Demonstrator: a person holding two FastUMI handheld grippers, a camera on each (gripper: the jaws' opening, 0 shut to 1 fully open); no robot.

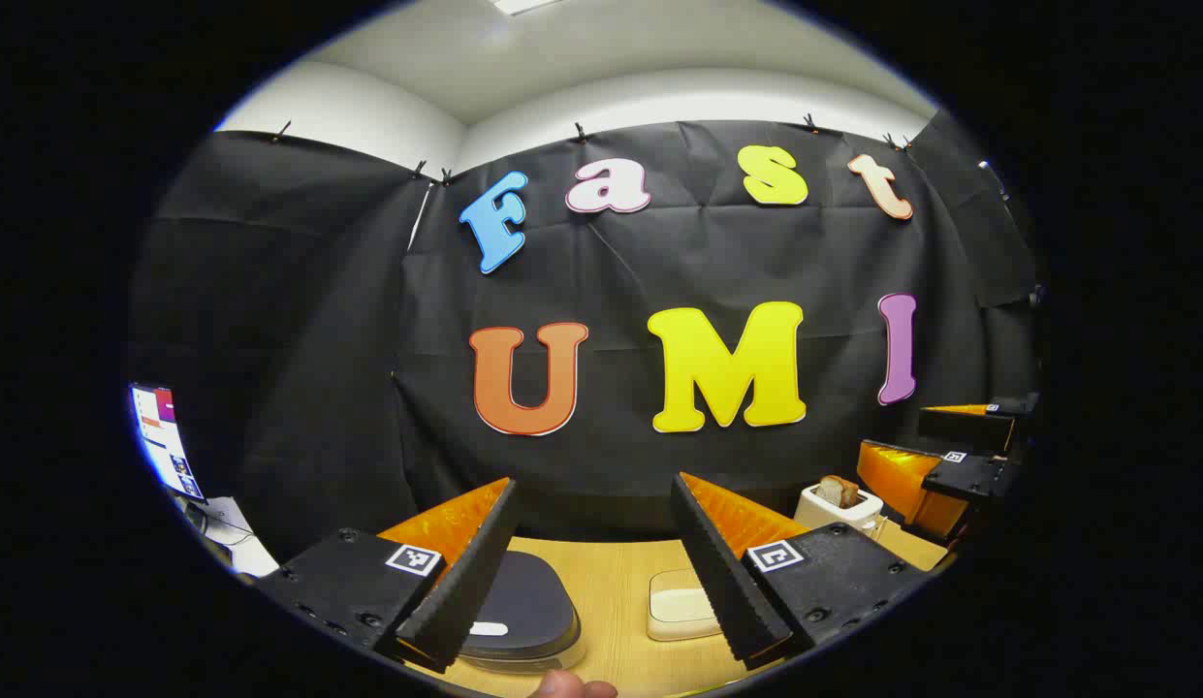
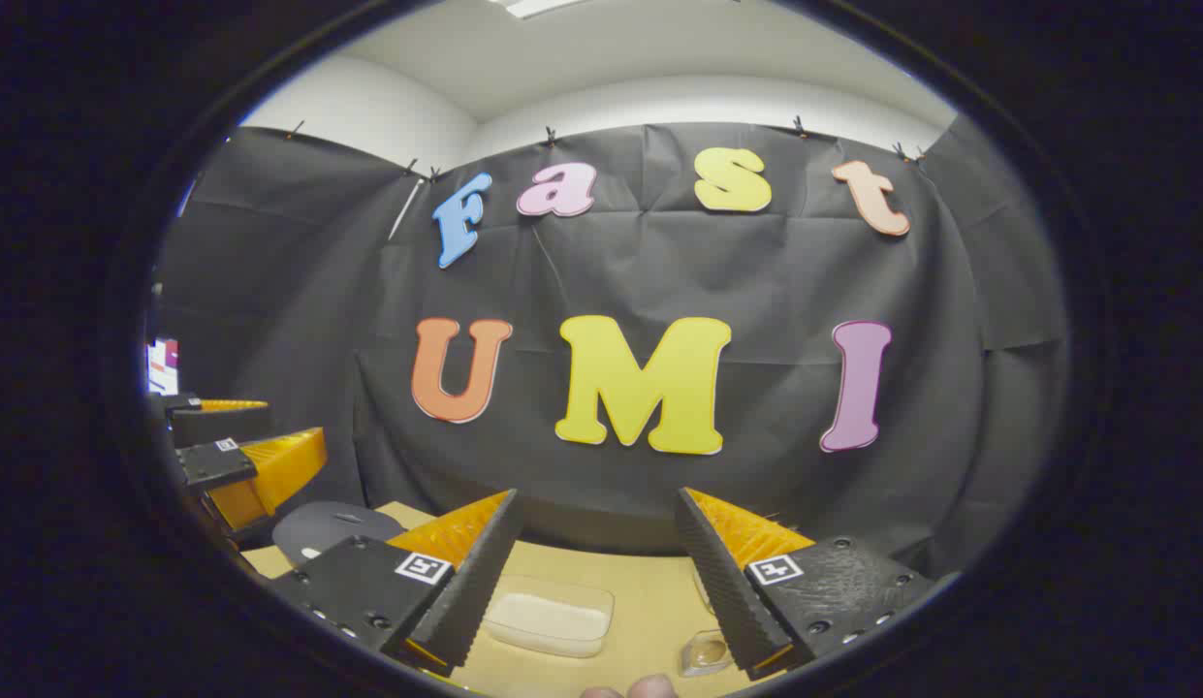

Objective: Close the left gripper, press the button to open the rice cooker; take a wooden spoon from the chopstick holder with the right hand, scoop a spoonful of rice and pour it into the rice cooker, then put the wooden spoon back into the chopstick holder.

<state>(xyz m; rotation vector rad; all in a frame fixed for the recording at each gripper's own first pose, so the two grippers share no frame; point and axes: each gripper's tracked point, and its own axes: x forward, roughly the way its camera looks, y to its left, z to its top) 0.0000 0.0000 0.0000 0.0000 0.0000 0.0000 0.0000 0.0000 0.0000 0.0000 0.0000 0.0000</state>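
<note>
In the left gripper view my left gripper is open above the wooden table, nothing between its fingers. Below its left finger sits the rice cooker, its dark lid down. A shallow container of rice lies to the cooker's right. My right gripper is open too and holds nothing; the rice container lies below and between its fingers. A small clear jar stands by its right finger, partly hidden. Each gripper appears at the edge of the other's view: right gripper, left gripper. The rice cooker shows under the left gripper.
A white toaster with a slice of bread stands at the back right of the table. A lit screen hangs at the far left. A fingertip shows at the bottom edge. The black cloth wall closes off the back.
</note>
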